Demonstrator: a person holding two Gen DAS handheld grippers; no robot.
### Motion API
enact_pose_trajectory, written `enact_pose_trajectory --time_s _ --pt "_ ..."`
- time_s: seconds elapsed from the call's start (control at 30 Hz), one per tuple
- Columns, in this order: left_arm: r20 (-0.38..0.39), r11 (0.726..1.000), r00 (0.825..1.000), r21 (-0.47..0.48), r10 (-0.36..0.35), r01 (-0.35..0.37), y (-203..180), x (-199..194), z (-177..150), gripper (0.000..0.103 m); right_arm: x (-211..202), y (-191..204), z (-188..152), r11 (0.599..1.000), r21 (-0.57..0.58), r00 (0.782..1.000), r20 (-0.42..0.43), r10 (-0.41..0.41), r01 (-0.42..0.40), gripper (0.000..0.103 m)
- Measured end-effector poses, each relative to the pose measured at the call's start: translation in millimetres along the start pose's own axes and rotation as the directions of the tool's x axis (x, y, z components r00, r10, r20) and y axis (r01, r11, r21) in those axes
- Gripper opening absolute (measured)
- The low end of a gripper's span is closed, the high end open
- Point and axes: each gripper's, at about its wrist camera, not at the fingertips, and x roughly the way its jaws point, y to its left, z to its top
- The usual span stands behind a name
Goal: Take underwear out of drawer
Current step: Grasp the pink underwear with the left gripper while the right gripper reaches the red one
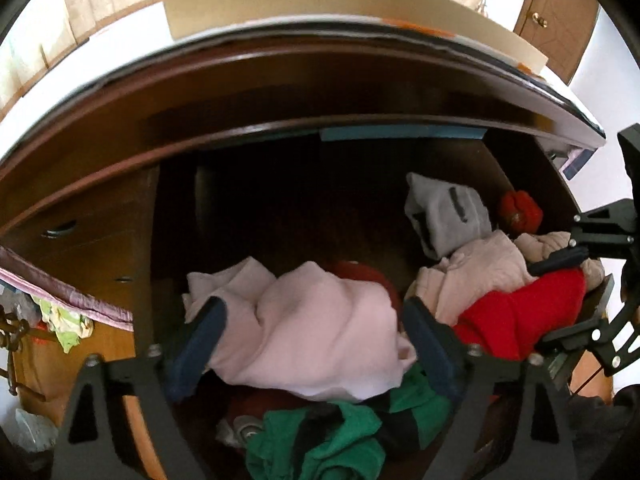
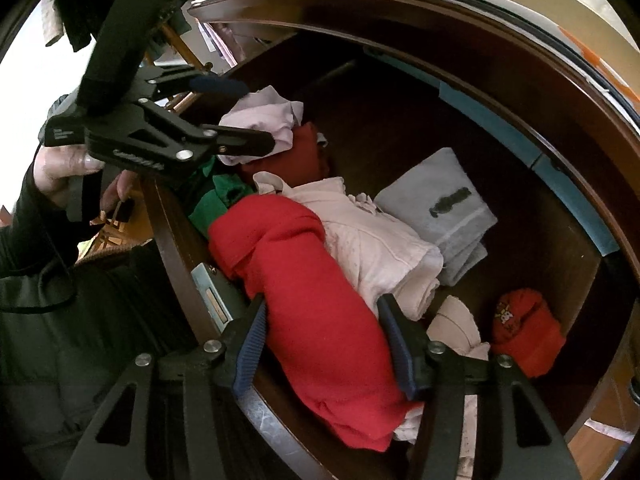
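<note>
An open wooden drawer (image 2: 176, 240) holds loose clothes. My left gripper (image 1: 314, 332) stands wide, its blue pads either side of a pale pink garment (image 1: 312, 328) that fills the gap. In the right wrist view the left gripper (image 2: 258, 116) has one finger resting on that pale pink garment (image 2: 272, 116) and the other clear of it. My right gripper (image 2: 323, 308) presses both pads into a rolled red garment (image 2: 304, 288) at the drawer's front; the right gripper (image 1: 540, 304) shows at the right of the left wrist view, closed over the red garment (image 1: 520, 308).
Also in the drawer: a folded grey garment (image 2: 440, 208), a frilled light pink one (image 2: 372, 240), a small red piece with a skull print (image 2: 524, 328), a green and black one (image 1: 340, 432) and a dark red one (image 2: 296, 152). The dresser top (image 1: 320, 60) overhangs the back. A hand (image 2: 60, 168) holds the left gripper.
</note>
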Motion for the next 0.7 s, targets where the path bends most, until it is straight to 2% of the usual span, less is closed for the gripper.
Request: enact_pose_trajectory --time_s 0.07,0.2,0.27,0.33,0.47,0.7 --pt "-0.021 1.000 1.000 0.010 0.005 -0.005 -1.0 3.2 0.0 0.081 -1.1 -0.4 0.8 1.000 0.005 1.000 0.005 0.004 -0.004 0.057" --pt "-0.049 0.999 0.999 0.034 0.011 -0.009 -3.2 7.8 -1.1 0.054 -4.5 -0.1 -2.2 1.000 -0.004 1.000 0.012 -0.002 0.002 0.057" --pt "-0.065 0.999 0.998 0.027 -0.028 0.030 -3.0 9.5 -3.4 0.037 -8.5 -1.1 -5.4 1.000 -0.007 1.000 0.017 -0.003 0.003 0.056" --pt "-0.051 0.999 0.998 0.018 -0.044 0.045 -1.8 6.7 -5.0 0.034 -9.5 1.3 -8.1 1.000 -0.026 1.000 0.021 -0.007 0.008 0.050" --pt "-0.006 0.999 0.999 0.011 -0.053 0.053 -0.8 -3.9 -7.1 0.027 -10.0 5.8 -9.3 0.998 -0.052 1.000 0.026 -0.018 0.019 0.046" --pt "0.135 0.996 0.987 -0.001 -0.087 0.088 1.8 -40.3 -1.6 0.025 -20.7 13.0 -14.0 0.998 -0.051 0.993 0.114 -0.037 0.043 0.041"
